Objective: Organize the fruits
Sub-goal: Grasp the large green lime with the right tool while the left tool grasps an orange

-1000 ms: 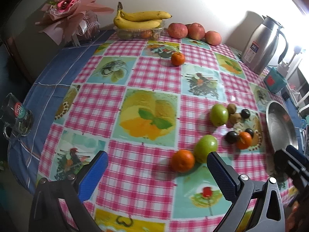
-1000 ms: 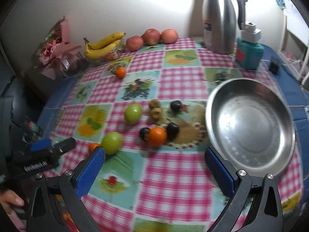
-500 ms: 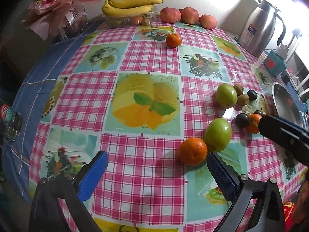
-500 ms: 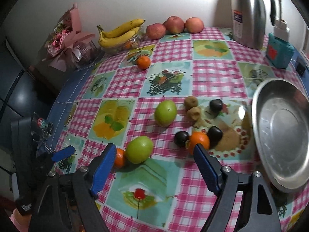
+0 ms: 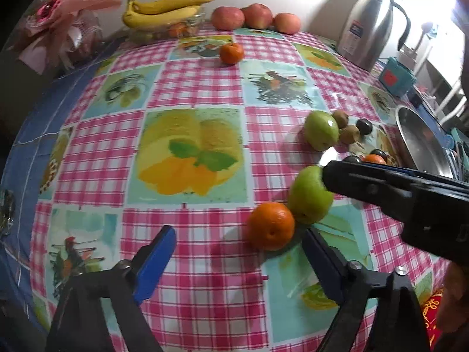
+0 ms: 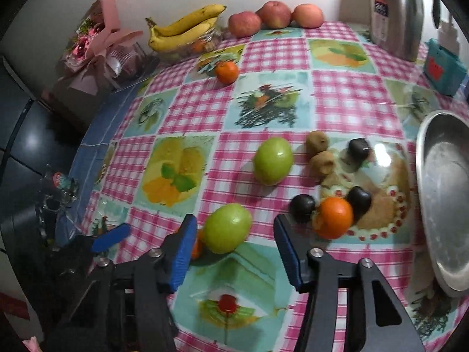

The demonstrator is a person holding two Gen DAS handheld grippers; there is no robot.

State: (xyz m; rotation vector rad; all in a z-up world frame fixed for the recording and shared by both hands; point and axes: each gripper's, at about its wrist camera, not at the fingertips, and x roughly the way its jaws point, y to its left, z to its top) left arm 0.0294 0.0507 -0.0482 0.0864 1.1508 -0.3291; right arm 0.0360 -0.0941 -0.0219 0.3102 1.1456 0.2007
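Counter point(image 5: 205, 94): checked cloth, fruit scattered.

Steel bowl point(image 6: 445, 193): at the counter's right edge, empty; I judge it the drop point.

Right gripper point(image 6: 231, 239): jaws have just been closing, spread either side of the near green apple point(image 6: 227, 227), pads not yet pressing. I centre on the apple's widest part before squeezing.

Left gripper point(image 5: 237, 252): jaws have just been narrowing, still wide, nothing between them. The orange point(image 5: 270, 225) touches the apple; I keep my pads from colliding.
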